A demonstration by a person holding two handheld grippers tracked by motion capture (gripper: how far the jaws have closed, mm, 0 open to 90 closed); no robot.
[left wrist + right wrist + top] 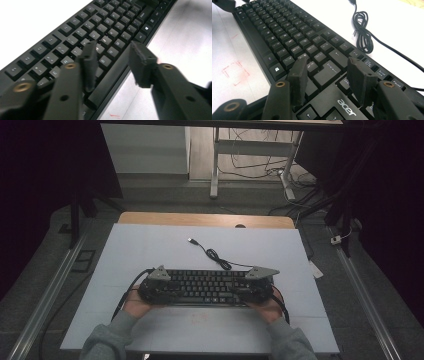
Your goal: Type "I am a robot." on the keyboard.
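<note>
A black Acer keyboard [207, 287] lies near the front of the white table sheet [150, 250]. Its cable [217, 257] coils behind it and ends in a loose USB plug [192, 240]. My left gripper [155, 287] is at the keyboard's left end, my right gripper [252, 286] at its right end. In the left gripper view the gripper [113, 62] is open, one finger over the letter keys [82, 32] and the other over the front edge. In the right gripper view the gripper [327, 77] is open above the Enter key [328, 71], with the cable coil [362, 32] beyond.
Faint red marks [235, 72] sit on the sheet in front of the keyboard. A wooden table edge [205, 219] shows behind the sheet. Beyond it stand desk legs [215, 165] and floor cables [295, 180]. Metal rails [370, 305] run along both sides.
</note>
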